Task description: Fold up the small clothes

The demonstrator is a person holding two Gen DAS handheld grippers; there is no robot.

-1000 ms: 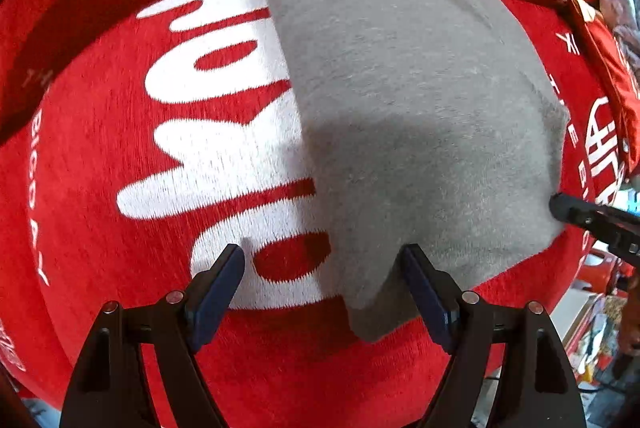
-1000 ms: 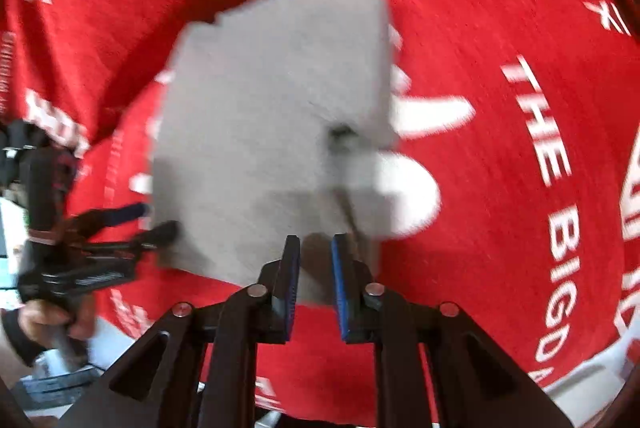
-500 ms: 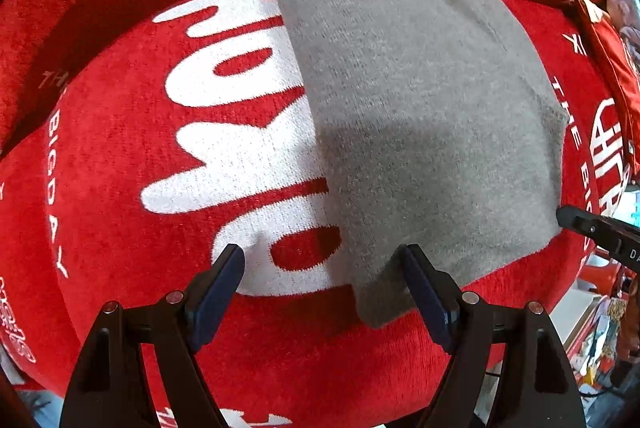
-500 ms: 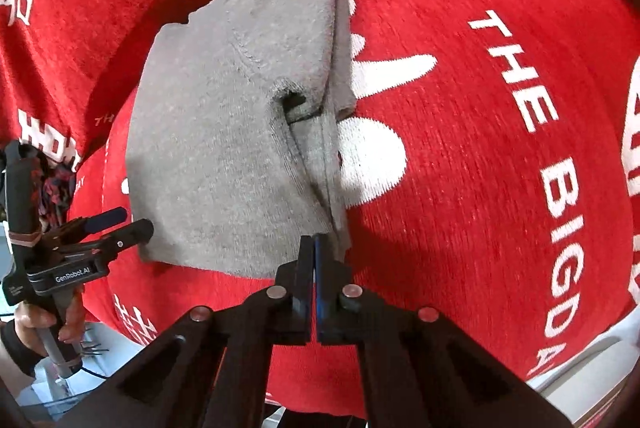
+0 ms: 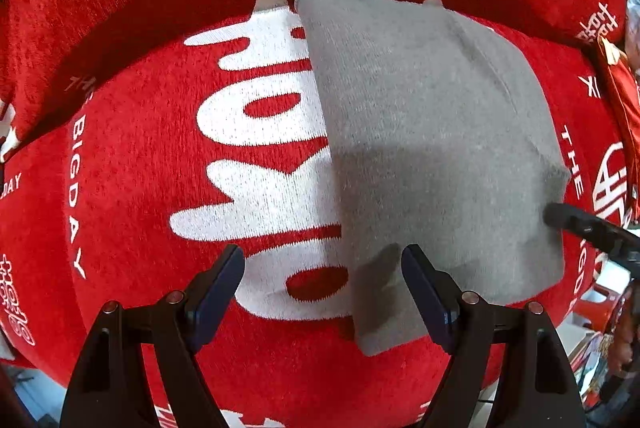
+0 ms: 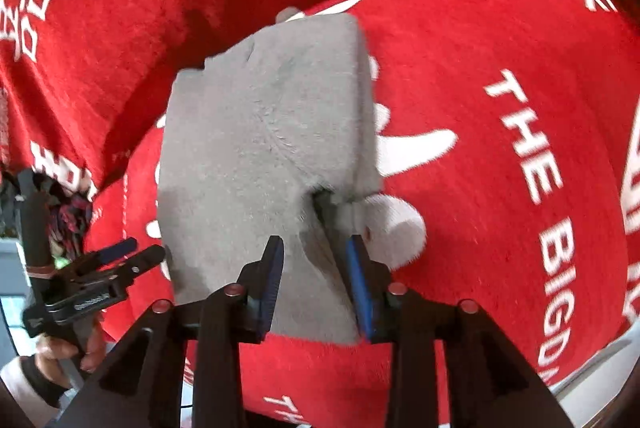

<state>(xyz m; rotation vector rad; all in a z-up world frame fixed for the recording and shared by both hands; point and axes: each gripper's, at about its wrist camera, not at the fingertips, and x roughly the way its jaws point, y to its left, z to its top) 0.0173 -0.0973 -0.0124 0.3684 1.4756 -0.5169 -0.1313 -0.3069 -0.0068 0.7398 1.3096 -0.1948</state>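
Note:
A folded grey knit garment (image 5: 432, 132) lies flat on a red cloth with white lettering (image 5: 152, 164); it also shows in the right wrist view (image 6: 256, 156). My left gripper (image 5: 322, 268) is open, its right finger over the garment's near left corner, holding nothing. My right gripper (image 6: 316, 260) is open just over the garment's near right edge, where a fold gapes (image 6: 324, 200). The right gripper's tip shows in the left wrist view (image 5: 576, 224), and the left gripper in the right wrist view (image 6: 136, 252).
The red cloth (image 6: 500, 100) covers the whole surface and rises in a fold behind the garment. A red packet (image 5: 620, 100) lies at the far right. Clutter (image 5: 608, 348) and the surface's front edge lie below right.
My right gripper was shut at the garment's near edge half a second ago and has opened. The left gripper stayed open and drew back slightly.

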